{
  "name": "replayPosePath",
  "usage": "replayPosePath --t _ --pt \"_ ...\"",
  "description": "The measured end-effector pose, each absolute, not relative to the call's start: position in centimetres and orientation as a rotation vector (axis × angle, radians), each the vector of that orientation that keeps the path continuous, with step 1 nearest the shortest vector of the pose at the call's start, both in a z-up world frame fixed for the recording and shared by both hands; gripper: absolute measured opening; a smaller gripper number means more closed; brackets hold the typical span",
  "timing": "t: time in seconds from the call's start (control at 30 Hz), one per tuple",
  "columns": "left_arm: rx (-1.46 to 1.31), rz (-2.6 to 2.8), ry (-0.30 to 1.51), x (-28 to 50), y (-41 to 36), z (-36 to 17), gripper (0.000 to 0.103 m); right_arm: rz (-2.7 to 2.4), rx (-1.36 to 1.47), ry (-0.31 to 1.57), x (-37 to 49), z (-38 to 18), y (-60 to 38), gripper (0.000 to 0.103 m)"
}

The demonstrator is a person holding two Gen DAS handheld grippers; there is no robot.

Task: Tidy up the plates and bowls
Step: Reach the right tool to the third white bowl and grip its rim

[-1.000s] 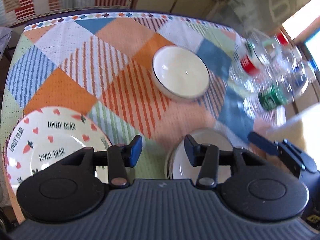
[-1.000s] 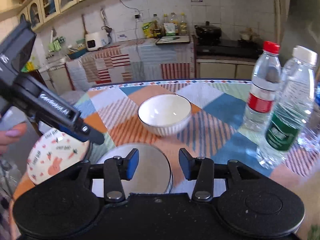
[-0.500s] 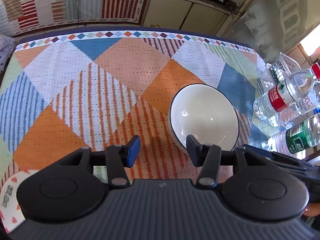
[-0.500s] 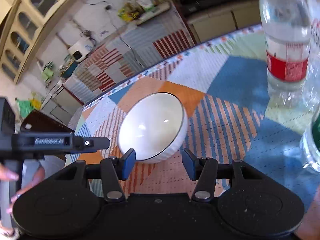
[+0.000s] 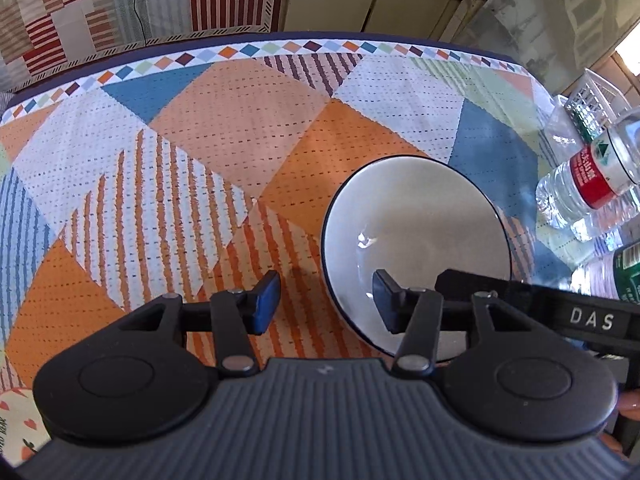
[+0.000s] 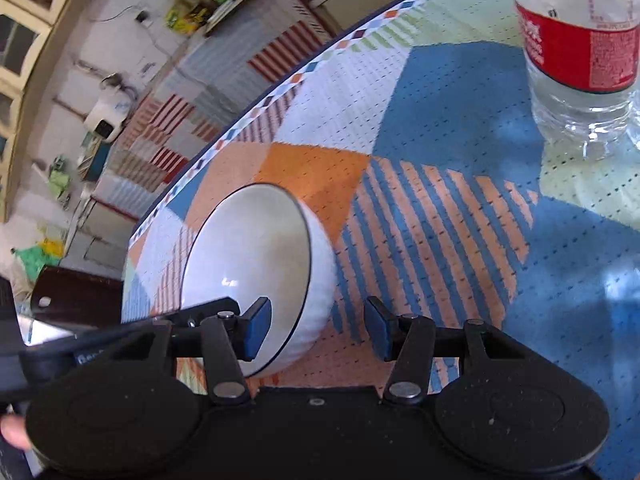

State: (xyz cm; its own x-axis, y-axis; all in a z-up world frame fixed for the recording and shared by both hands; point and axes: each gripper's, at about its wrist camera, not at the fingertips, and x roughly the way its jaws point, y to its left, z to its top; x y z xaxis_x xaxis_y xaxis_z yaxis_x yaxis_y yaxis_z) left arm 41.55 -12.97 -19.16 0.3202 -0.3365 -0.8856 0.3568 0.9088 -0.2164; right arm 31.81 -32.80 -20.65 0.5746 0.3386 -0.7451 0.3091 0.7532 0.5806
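Note:
A white bowl with a thin dark rim stands on the patchwork tablecloth. My left gripper is open, its right finger over the bowl's near edge and its left finger outside it. In the right wrist view the same bowl sits between the fingers of my right gripper, which is open, with the left pad over the bowl's inside and the right pad outside its wall. A corner of the heart-patterned plate shows at the lower left.
Water bottles stand at the table's right side, one with a red label and one with a green label. A white basket is behind them. Cabinets and a striped cloth lie beyond the far table edge.
Both grippers have moved forward to the white bowl, one on each side of it. The heart-patterned plate and the nearer dish have dropped out of view.

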Motion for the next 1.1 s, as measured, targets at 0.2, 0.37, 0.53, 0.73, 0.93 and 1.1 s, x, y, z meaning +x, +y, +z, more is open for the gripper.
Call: replayPosePath --t 0.2,0.37,0.53,0.73,0.93,1.1 --pt "-0.021 -0.452 1.204 41.8 -12.9 -19.6 0.016 -0.016 0.825 0.953 32.1 -20.8 -33.7 0.019" --pt "-0.025 -0.464 1.254 41.0 -12.6 -19.1 0.010 -0.034 0.768 0.963 31.7 -19.8 -33.0 0.015" --pt "-0.012 -0.492 1.231 38.8 -11.6 -16.3 0.011 -0.009 0.754 0.941 30.1 -17.6 -32.6 0.016" --pt "0.015 -0.510 1.212 35.9 -10.9 -12.2 0.011 0.012 0.728 0.906 26.9 -13.9 -31.6 0.016" --pt "0.038 -0.518 1.204 32.8 -10.3 -9.0 0.011 0.022 0.729 0.877 23.6 -11.1 -30.8 0.017" --pt "0.055 -0.538 1.199 30.1 -9.6 -7.2 0.011 0.020 0.708 0.872 21.0 -9.2 -29.8 0.017"
